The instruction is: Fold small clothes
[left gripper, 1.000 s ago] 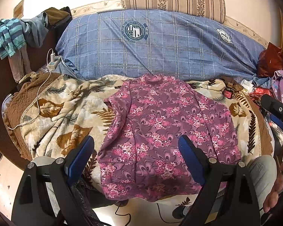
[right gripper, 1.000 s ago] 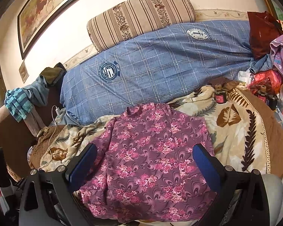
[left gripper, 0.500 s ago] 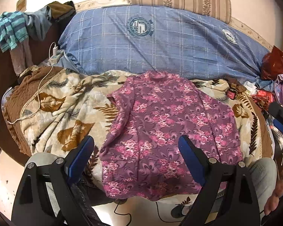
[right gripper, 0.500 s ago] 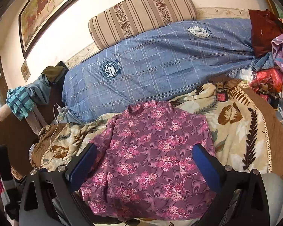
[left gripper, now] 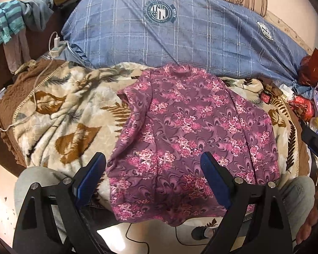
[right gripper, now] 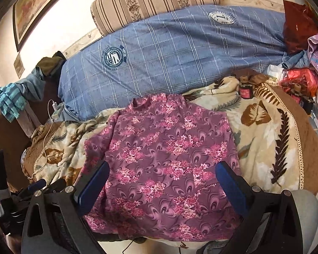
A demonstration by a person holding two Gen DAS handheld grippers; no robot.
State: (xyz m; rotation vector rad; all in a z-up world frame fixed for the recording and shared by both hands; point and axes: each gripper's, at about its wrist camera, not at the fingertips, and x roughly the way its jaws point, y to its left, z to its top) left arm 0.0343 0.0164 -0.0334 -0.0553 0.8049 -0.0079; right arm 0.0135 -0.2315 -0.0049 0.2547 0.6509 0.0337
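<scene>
Blue bolster (left gripper: 180,31) behind floral top (left gripper: 190,137).

purple floral top (left gripper: 193,131) lies flat on the leaf-print blanket (left gripper: 70,114) — collar toward the pillow.

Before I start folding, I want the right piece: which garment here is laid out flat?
The purple flowered top, spread open on the leaf-print blanket. The teal striped cloth and grey garment hang bunched up at far left.

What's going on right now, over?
Both tools open, left tool and right tool, holding nothing. Purple floral top spread flat on leaf blanket, unfolded. Nothing on top.
</scene>
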